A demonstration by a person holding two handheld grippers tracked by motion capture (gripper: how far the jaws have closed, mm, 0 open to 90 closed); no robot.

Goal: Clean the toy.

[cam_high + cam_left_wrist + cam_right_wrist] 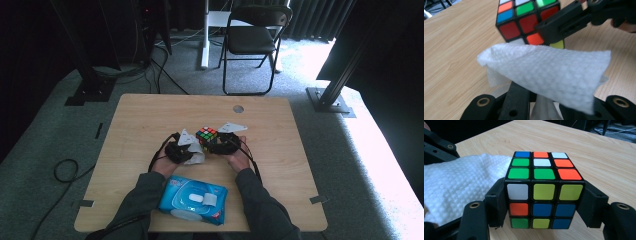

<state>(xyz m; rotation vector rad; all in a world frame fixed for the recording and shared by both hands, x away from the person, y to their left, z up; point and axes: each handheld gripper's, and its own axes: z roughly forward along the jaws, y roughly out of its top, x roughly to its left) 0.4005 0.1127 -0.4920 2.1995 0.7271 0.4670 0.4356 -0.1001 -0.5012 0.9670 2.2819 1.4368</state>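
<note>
A scrambled Rubik's cube [206, 133] stands near the middle of the wooden table [150, 115]. My right gripper [216, 143] is shut on it. In the right gripper view the two black jaws press on the left and right faces of the cube [544, 170], whose underside rests on the table. My left gripper [190, 149] is shut on a white wet wipe [197, 155]. In the left gripper view the wipe [549, 72] drapes over the jaws and lies against the lower edge of the cube [521, 22]. The wipe [461, 182] touches the cube's left side.
A blue pack of wet wipes [192, 200] lies near the front edge between the person's forearms. A round hole [238, 108] sits in the table's far side. A black folding chair [252, 37] stands beyond the table. Cables trail on the floor at left.
</note>
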